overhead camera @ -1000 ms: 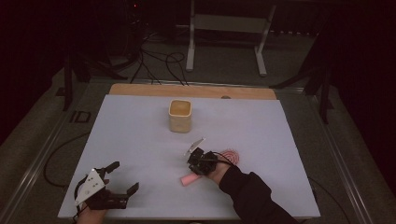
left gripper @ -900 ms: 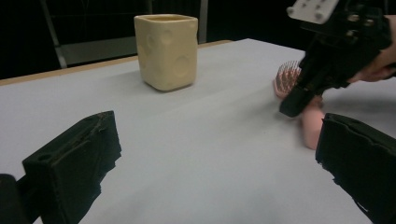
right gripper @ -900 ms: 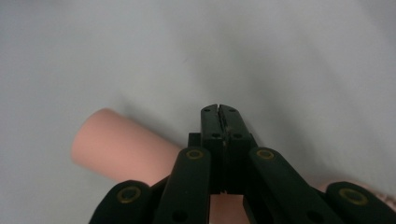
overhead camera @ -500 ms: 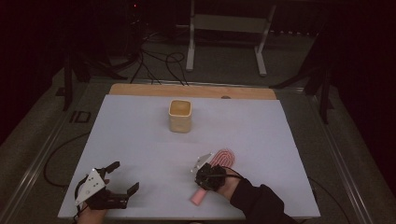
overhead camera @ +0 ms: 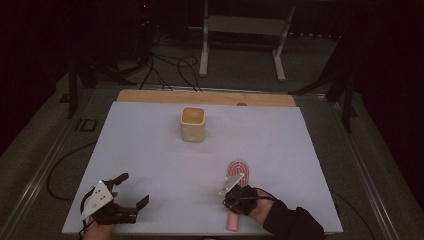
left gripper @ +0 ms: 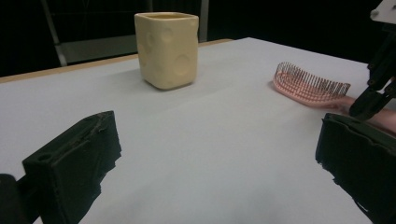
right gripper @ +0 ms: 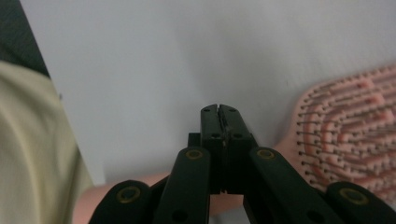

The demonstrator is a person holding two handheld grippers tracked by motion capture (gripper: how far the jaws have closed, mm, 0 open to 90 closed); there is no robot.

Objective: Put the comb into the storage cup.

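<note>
A pink hairbrush (overhead camera: 238,170) lies bristles up near the front right of the white table (overhead camera: 150,145), its handle pointing toward the person. My right gripper (overhead camera: 235,196) stands over that handle. In the right gripper view its jaws (right gripper: 218,109) are pressed flat together, and the pink handle runs underneath them toward the brush head (right gripper: 345,130). My left gripper (overhead camera: 136,188) rests at the front left, open wide and holding nothing. In the left gripper view (left gripper: 217,126) it faces a yellow cheese-patterned cup (left gripper: 167,49), with the brush (left gripper: 310,86) and the right gripper (left gripper: 369,100) at the right.
The cup (overhead camera: 193,124) stands upright at the back middle of the table. A wooden strip (overhead camera: 205,97) runs along the far edge. Cables and a metal stand lie on the floor beyond. A blurred pale shape (right gripper: 32,154) sits past the table's near edge.
The right gripper drew back toward the person and the brush handle swung round with it, from pointing left to pointing at the front edge. The left gripper stayed still.
</note>
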